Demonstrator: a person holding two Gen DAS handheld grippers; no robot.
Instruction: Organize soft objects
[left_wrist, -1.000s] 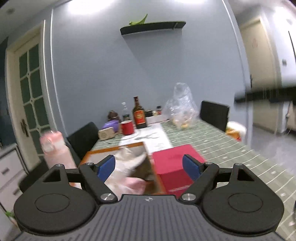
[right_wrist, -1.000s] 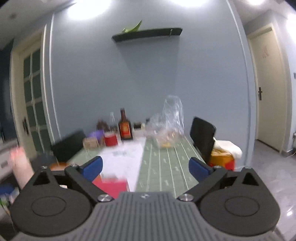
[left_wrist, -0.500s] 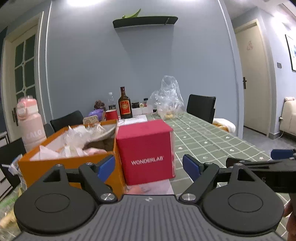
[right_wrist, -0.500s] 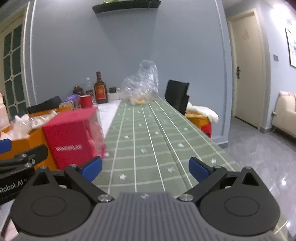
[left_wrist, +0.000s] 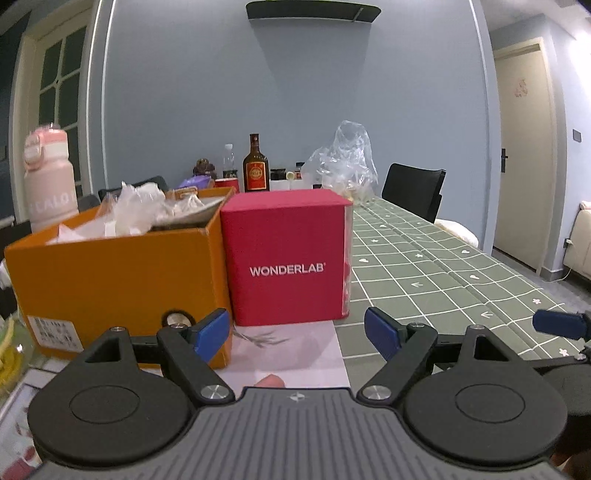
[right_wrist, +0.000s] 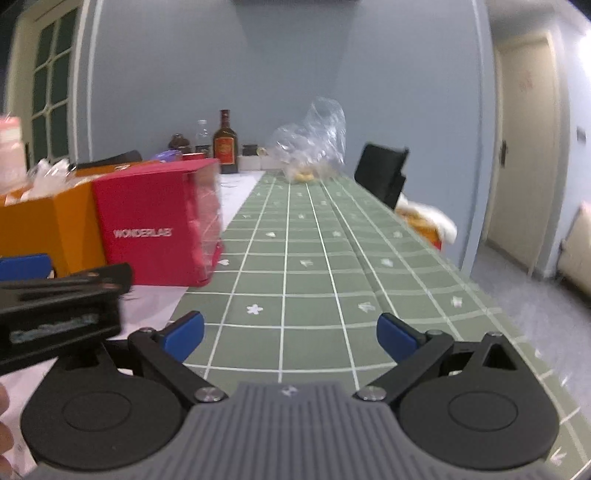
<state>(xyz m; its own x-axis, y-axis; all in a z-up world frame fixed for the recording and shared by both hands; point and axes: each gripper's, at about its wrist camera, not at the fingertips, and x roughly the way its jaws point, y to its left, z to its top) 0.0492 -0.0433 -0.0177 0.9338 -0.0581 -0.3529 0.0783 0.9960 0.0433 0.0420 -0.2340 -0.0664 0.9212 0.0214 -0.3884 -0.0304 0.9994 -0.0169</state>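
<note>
An orange cardboard box (left_wrist: 118, 280) stands on the table, filled with soft white and pink wrapped items (left_wrist: 140, 206) that poke above its rim. A red WONDERLAB box (left_wrist: 288, 258) stands against its right side. My left gripper (left_wrist: 295, 332) is open, low over the table, right in front of both boxes with nothing between its fingers. My right gripper (right_wrist: 290, 338) is open over the bare green tablecloth (right_wrist: 332, 258), to the right of the red WONDERLAB box (right_wrist: 155, 221) and the orange cardboard box (right_wrist: 40, 225). A small pink thing (left_wrist: 271, 381) peeks out just under the left gripper.
A pink bottle (left_wrist: 50, 177) stands left of the orange box. At the table's far end are a dark liquor bottle (left_wrist: 255, 166), a red cup, jars and a clear plastic bag (left_wrist: 345, 158). A black chair (left_wrist: 413, 188) is on the right, with a door beyond.
Both grippers have come down from a raised view to table height, close in front of the boxes. The right gripper moved in beside the left. Both stayed open.
</note>
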